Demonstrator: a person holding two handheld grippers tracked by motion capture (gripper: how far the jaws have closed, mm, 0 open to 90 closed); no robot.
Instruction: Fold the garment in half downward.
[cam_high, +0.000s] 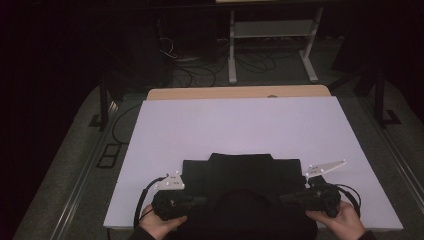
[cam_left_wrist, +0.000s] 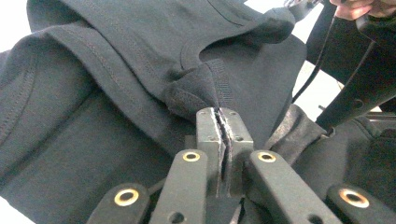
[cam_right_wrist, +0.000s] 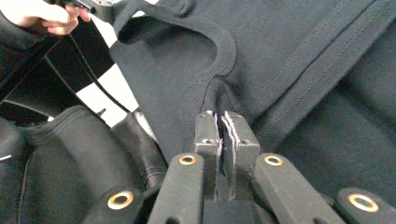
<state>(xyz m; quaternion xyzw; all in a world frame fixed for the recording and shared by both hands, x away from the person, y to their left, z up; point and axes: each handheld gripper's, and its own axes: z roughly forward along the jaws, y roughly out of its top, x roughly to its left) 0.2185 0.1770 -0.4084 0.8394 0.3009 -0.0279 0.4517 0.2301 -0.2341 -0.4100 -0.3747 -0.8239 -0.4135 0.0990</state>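
A black T-shirt lies on the white desk, close to the near edge and about in the middle between the left and right edges, with its far part flat and its near part lifted toward the person. The left gripper has its jaws pressed together on a fold of the cloth beside the ribbed collar, and the cloth is bunched just above the tips. The right gripper pinches the shirt in the same way, at the seam just under the curved neckline. In the high view the left gripper and the right gripper stand near the two near corners of the shirt, each one in a hand, with the jaws pointing inward toward each other. Behind the far edge of the desk a strip of wooden table shows, and farther back a white frame stands on the dark floor.
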